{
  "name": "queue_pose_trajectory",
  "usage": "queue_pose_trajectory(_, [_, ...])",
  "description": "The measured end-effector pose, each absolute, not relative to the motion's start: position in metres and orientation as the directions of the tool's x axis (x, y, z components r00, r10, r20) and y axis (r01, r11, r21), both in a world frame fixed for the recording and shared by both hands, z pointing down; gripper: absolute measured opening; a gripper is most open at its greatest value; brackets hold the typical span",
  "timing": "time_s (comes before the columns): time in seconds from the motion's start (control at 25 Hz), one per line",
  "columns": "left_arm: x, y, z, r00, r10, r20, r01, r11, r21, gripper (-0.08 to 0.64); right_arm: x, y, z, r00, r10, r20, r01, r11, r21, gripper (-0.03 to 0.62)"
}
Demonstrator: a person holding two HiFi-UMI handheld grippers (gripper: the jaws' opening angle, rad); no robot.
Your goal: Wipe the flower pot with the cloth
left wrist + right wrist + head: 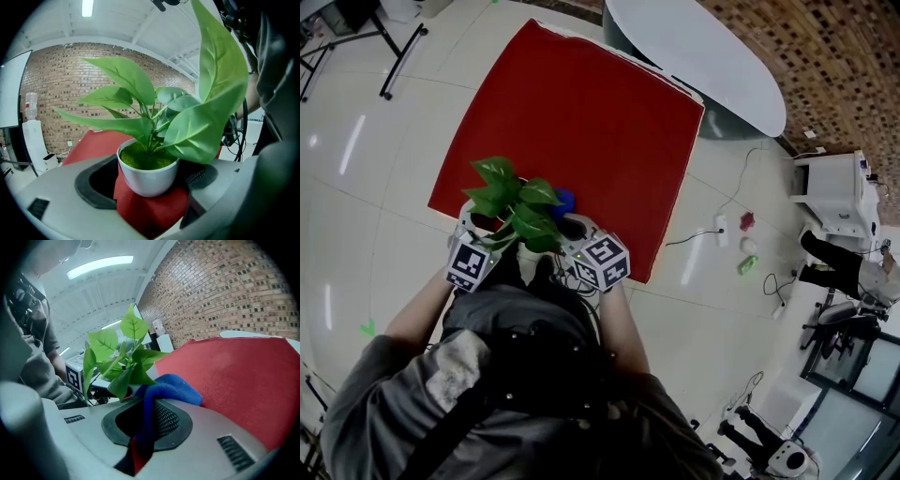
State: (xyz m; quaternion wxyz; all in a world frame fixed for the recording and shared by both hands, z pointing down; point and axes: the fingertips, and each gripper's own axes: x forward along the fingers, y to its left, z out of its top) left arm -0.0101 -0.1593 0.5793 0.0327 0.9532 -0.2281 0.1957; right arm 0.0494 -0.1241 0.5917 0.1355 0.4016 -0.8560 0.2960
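Left gripper [151, 187] jaws clasp the smooth, round white flower pot [140, 178]. Right gripper [150, 416] jaws pinch the fluffy blue cloth [176, 386].

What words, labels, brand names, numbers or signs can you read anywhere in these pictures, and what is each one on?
No word, brand or number is readable in any view.
On the left marker cube and right marker cube: black-and-white square code patterns only, no letters.
On the white flower pot and blue cloth: no print.
On the white equipment at the head view's right: any labels too small to read.
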Motion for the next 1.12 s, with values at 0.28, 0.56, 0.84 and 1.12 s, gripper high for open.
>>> queue_pose_trajectory(0.28, [0.005,-0.165,0.58,0.904,-0.237,0.355,-0.257,-0.966,0.012,0.437,0.089,-0.159,0.567,-0.623,-0.669,0.406,-0.775,0.459,-0.433,0.058])
queue_pose_trajectory(0.56, [0.03,-0.176,0.58,0.932,-0.059,0.357,-0.071,-0.997,0.02,0.437,0.092,-0.195,0.566,-0.677,-0.63,0.382,-0.728,0.493,-0.477,0.058])
queue_pose_trajectory(0.84, [0.029,-0.185,0.583,0.922,0.07,0.381,0.052,-0.997,0.056,0.443,0.088,-0.213,0.579,-0.72,-0.572,0.393,-0.686,0.498,-0.531,0.058])
queue_pose_trajectory(1.12, [0.029,-0.186,0.587,0.9,0.169,0.401,0.166,-0.985,0.042,0.443,0.084,-0.22,0.604,-0.715,-0.486,0.503,-0.698,0.538,-0.473,0.058])
